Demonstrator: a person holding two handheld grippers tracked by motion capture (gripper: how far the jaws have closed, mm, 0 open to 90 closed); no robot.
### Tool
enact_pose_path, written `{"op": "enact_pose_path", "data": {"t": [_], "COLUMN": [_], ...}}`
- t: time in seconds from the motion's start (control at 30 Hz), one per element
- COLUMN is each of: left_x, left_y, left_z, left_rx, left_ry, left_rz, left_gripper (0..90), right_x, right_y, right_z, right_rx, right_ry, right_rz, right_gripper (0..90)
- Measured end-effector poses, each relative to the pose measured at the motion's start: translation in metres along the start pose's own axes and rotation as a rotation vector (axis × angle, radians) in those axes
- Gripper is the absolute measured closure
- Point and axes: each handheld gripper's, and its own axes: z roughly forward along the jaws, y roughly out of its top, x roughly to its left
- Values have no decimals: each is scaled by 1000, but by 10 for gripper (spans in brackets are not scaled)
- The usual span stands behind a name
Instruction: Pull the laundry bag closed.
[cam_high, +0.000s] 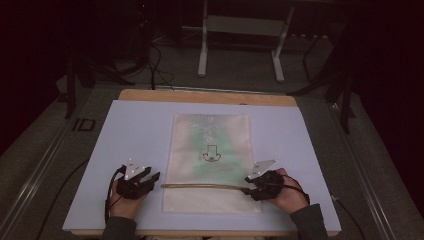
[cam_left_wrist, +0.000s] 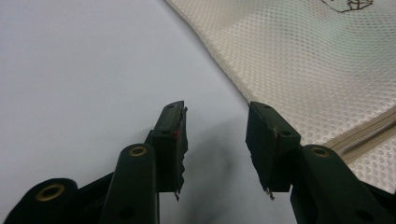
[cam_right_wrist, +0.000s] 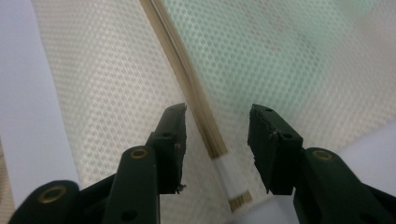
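A translucent mesh pouch (cam_high: 210, 155) with a green tint and a small black drawing lies flat in the middle of the white board (cam_high: 125, 130). A tan zipper (cam_high: 205, 186) runs across its near part. My left gripper (cam_high: 152, 177) rests just left of the pouch, open, with bare board between its jaws (cam_left_wrist: 217, 126); the pouch (cam_left_wrist: 303, 60) and zipper (cam_left_wrist: 364, 133) lie to the right of them. My right gripper (cam_high: 247, 186) sits at the zipper's right end, open. In the right gripper view (cam_right_wrist: 217, 128) the zipper (cam_right_wrist: 187, 74) and its white end tab (cam_right_wrist: 229, 179) lie between the jaws, untouched.
The board lies on a wooden table (cam_high: 200, 96) whose edge shows at the back. Beyond it, on the grey floor, stand a white metal frame (cam_high: 202, 50) and dark cables (cam_high: 157, 70). Bare board surrounds the pouch on both sides.
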Motion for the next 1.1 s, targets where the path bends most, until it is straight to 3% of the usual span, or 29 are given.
{"op": "enact_pose_path", "data": {"t": [0.27,1.1], "left_x": [0,-1], "left_y": [0,0], "left_z": [0,1], "left_rx": [3,9], "left_ry": [-8,-32], "left_rz": [6,20], "left_gripper": [575,590], "right_x": [3,20], "right_y": [12,50], "right_z": [6,34], "right_rx": [-25,-52], "right_ry": [36,112], "right_rz": [-20,-89], "right_gripper": [632,645]}}
